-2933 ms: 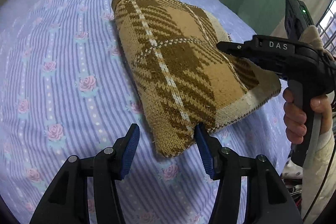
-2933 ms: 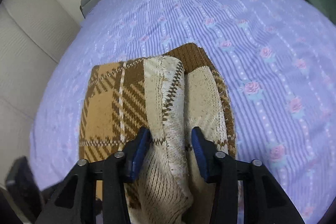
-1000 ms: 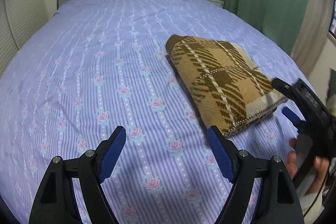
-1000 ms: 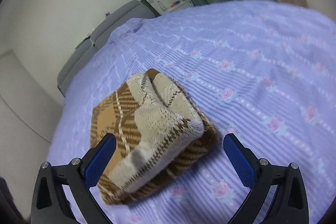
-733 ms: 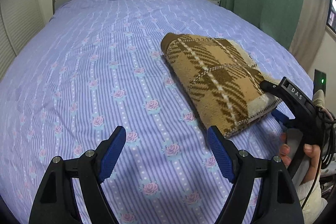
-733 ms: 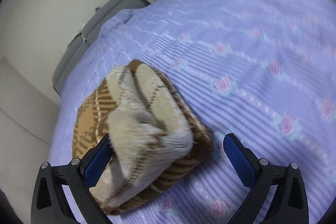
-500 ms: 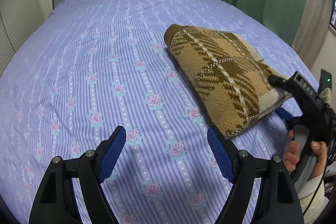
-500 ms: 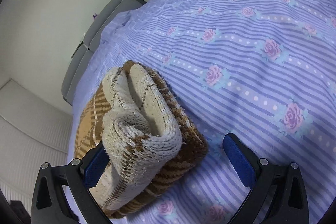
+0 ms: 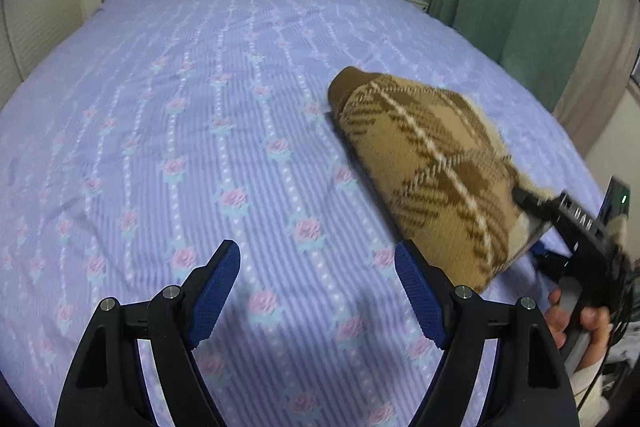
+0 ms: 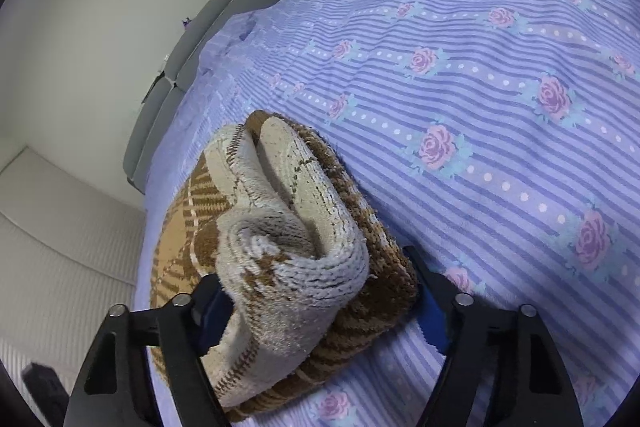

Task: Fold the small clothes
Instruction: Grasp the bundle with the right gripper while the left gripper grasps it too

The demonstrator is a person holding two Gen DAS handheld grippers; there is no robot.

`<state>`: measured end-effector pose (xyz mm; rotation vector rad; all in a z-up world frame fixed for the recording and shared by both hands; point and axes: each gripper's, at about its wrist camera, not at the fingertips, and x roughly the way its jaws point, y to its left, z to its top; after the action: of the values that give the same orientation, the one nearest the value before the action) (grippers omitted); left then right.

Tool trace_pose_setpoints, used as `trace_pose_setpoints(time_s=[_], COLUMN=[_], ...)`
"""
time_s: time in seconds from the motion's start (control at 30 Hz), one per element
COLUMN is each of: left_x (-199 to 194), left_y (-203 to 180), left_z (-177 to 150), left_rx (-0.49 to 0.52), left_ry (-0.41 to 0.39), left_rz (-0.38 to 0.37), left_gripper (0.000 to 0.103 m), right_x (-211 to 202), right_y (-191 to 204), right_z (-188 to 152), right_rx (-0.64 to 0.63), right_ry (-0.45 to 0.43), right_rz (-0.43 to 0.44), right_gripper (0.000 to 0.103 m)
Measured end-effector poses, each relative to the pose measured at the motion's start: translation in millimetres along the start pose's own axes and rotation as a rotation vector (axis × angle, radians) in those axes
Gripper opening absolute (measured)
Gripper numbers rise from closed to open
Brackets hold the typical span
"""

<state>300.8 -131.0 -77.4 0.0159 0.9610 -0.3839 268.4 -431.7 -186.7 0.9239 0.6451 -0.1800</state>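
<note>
The left gripper [image 9: 317, 289] hung with its fingers spread wide, empty, above the bed [image 9: 240, 107]; the folded sweater [image 9: 432, 179] lay ahead to their right. The right gripper [image 10: 320, 299] had its fingers wide around the sweater's [image 10: 288, 259] near end, both pads touching it, closer than half a second before. Their tips were hidden by the knit.

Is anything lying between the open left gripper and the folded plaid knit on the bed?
Nothing visible does. Only bare floral bedsheet lies between the left gripper and the folded plaid knit, which sits ahead and to its right. The right gripper straddles the knit's near end from the other side, its jaws around the bundle.
</note>
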Motion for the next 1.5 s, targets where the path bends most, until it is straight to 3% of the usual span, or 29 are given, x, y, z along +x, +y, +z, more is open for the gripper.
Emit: trace_pose_setpoints(time_s=[0.07, 0.2, 0.4, 0.7, 0.93, 1.07, 1.17, 1.3, 1.5], left_x=[6, 26, 65, 126, 145, 131, 120, 97, 59], left_y=[0, -2, -2, -10, -21, -34, -41, -48, -48], left_z=[11, 35, 71, 91, 90, 91, 93, 94, 93], left_rx=[0.002, 0.012, -0.080, -0.171, -0.157, -0.082, -0.037, 0.016, 0.048], left_ry=[0.015, 0.049, 0.149, 0.269, 0.278, 0.250, 0.221, 0.166, 0.117], left_rz=[-0.070, -0.140, -0.331, -0.495, -0.451, -0.387, -0.355, -0.330, -0.326], left_gripper=[0.080, 0.080, 0.080, 0.080, 0.078, 0.069, 0.065, 0.063, 0.060], right_x=[-6, -9, -13, -14, -13, -15, -21, -33, -61], right_y=[-2, -4, 3, -1, 3, 9, 24, 46, 63], right_z=[-4, -8, -15, -19, -18, -19, -21, -26, -35], right_rx=[-0.018, -0.042, -0.125, -0.152, -0.148, -0.143, -0.178, -0.262, -0.287], right_ry=[0.001, -0.006, -0.029, -0.040, -0.043, -0.043, -0.047, -0.062, -0.080], right_rz=[0.005, 0.003, -0.036, -0.028, -0.052, -0.078, -0.113, -0.164, -0.151], right_gripper=[0.069, 0.066, 0.066, 0.066, 0.066, 0.067, 0.060, 0.054, 0.052])
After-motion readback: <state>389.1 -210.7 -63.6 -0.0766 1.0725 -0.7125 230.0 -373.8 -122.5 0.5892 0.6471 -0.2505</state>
